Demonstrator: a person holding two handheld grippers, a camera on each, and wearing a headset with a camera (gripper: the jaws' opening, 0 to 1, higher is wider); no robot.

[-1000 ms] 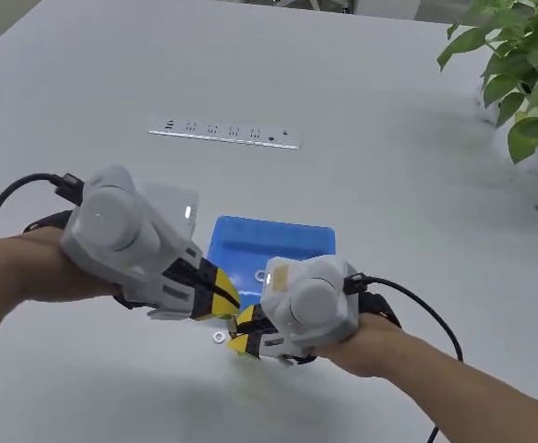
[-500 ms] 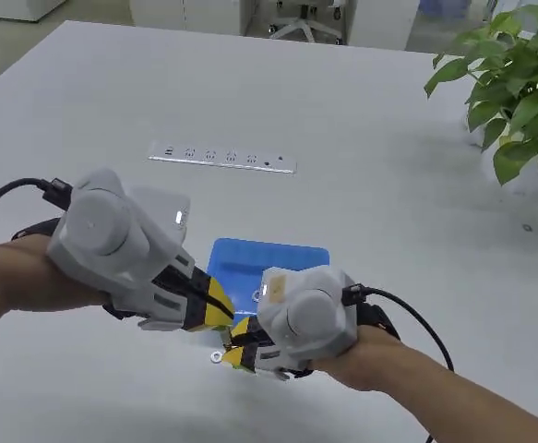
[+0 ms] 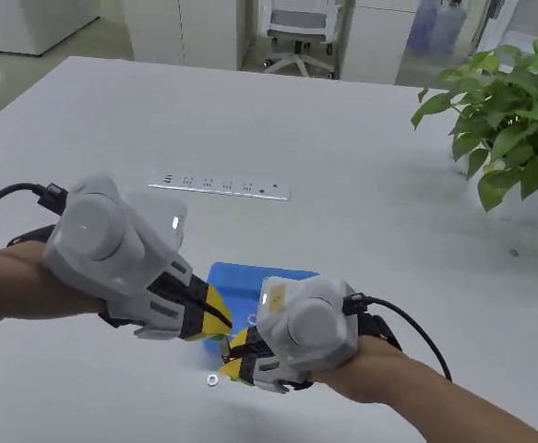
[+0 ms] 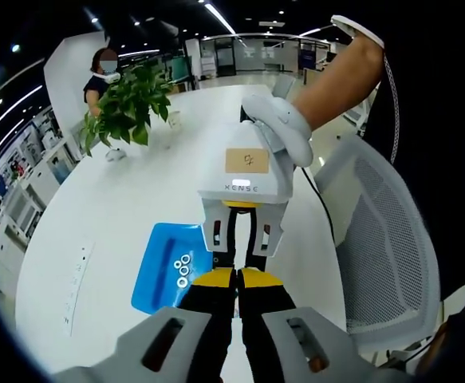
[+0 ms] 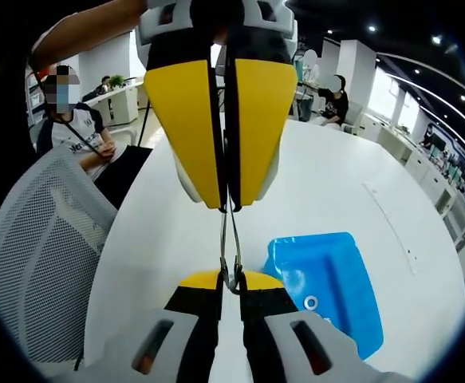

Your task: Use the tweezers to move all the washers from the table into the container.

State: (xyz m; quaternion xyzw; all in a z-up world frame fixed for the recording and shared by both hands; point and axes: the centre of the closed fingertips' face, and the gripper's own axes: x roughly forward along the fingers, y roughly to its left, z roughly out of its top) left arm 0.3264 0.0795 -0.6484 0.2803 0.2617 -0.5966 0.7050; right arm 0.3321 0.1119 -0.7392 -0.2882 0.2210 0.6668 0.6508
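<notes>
Nearest me, a loose washer lies on the table toward its near edge, just in front of my right gripper and left gripper. Both have their jaws pinched closed on the thin tweezers between them. Just beyond, the blue tray holds several washers; the grippers hide its near part, and I can't make out the tweezers' tips.

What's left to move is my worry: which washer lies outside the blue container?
The single washer lying on the white table, on the person's side of the blue container; the other washers lie inside it.
</notes>
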